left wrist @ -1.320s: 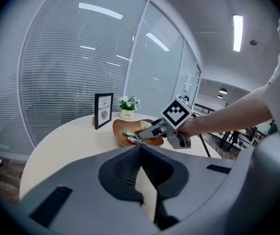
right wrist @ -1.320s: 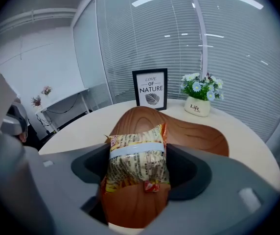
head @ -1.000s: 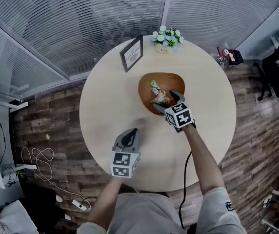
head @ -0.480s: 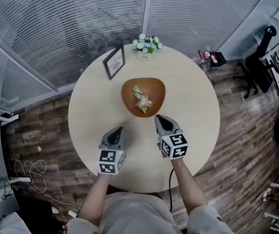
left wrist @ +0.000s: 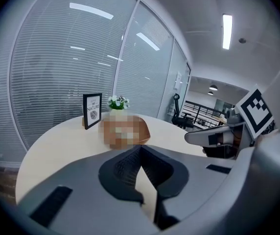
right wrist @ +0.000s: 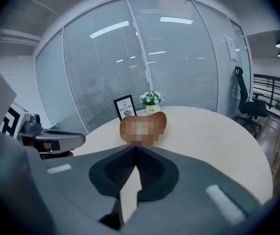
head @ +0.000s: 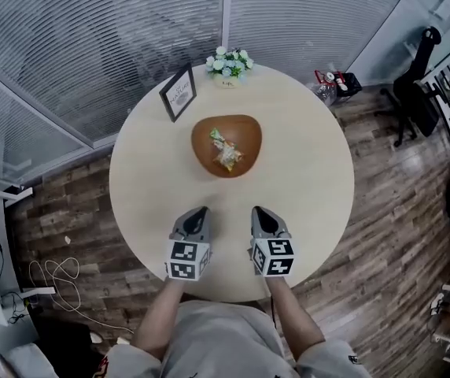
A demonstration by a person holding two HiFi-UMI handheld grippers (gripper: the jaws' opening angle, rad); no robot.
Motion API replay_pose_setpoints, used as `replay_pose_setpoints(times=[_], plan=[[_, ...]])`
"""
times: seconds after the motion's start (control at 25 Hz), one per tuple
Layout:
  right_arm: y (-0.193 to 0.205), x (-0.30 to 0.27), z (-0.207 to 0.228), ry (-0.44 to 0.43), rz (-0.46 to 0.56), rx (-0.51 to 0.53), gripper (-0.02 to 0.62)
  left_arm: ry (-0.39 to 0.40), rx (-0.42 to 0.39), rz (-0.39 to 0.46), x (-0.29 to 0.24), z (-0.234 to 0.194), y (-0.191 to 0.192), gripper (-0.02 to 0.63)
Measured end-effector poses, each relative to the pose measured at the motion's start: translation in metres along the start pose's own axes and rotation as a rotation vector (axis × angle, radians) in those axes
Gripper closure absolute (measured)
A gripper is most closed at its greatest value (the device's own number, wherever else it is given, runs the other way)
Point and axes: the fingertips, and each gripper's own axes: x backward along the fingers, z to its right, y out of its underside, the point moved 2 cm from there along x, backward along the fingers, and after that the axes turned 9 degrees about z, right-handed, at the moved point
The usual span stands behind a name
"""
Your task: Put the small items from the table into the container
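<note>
Left gripper (head: 198,211) and right gripper (head: 259,211) are held side by side over the near part of the table (head: 307,172), well apart from the bowl (head: 203,132) at its middle. Snacks (head: 226,150) lie in the bowl. Past it stand a frame (head: 178,92) and flowers (head: 229,60).

From the left gripper view, its jaws meet at the tips with nothing between them, and the bowl is ahead.

From the right gripper view, its jaws are likewise pressed together and empty, pointing at the bowl.
</note>
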Motion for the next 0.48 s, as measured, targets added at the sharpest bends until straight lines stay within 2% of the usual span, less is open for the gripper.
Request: replay_pose_setpoints(times=[0.48], plan=[[-0.002,0.005,-0.022,-0.058,0.001,0.008,0.594,-0.020,-0.001,0.009,0.005,0.007,-0.007,0.600]])
